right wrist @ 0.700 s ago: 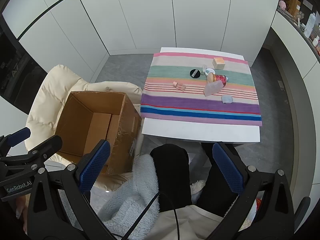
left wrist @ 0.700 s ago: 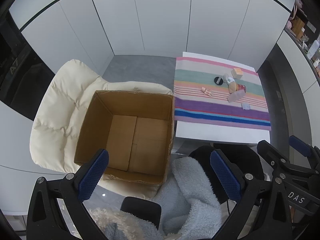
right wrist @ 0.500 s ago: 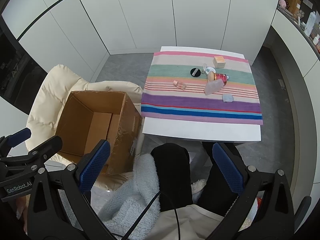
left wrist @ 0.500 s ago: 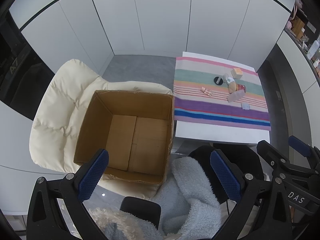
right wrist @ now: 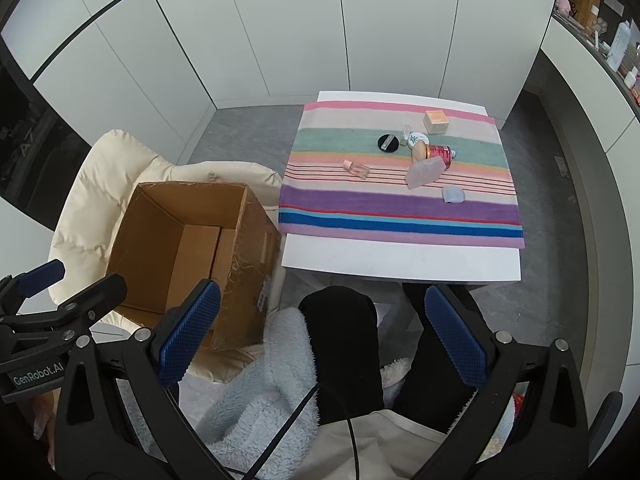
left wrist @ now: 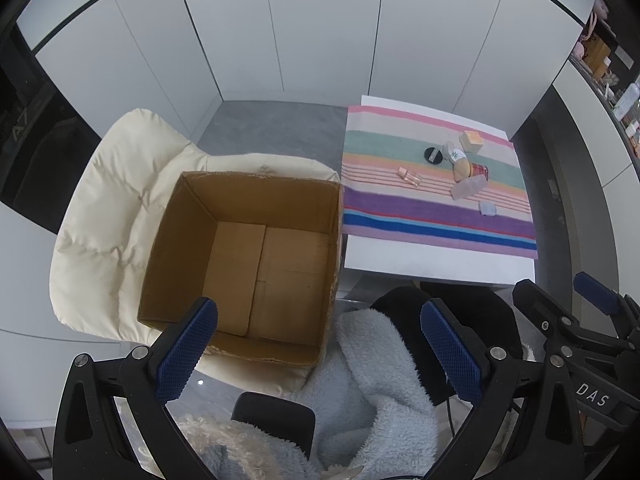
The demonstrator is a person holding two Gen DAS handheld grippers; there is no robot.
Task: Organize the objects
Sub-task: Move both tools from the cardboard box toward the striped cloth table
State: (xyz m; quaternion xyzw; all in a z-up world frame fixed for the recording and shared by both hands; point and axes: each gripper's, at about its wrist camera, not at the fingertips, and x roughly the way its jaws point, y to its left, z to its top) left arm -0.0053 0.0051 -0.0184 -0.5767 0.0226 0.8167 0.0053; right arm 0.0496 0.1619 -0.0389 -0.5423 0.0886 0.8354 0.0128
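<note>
Both tools are spread wide and hold nothing. The left tool [left wrist: 318, 344] hangs over the open cardboard box [left wrist: 256, 256]; the small toiletries [right wrist: 424, 152] lie on the striped cloth [right wrist: 400, 208] of the tabletop [right wrist: 400, 260], well ahead of the right tool [right wrist: 320, 344].

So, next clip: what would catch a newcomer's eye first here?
Probably the striped cloth on the white table, with small toiletries clustered at its far right. Next, the open cardboard box, nothing visible inside, sitting on a cream padded chair left of the table. Both grippers hang open and empty in the foreground.
</note>
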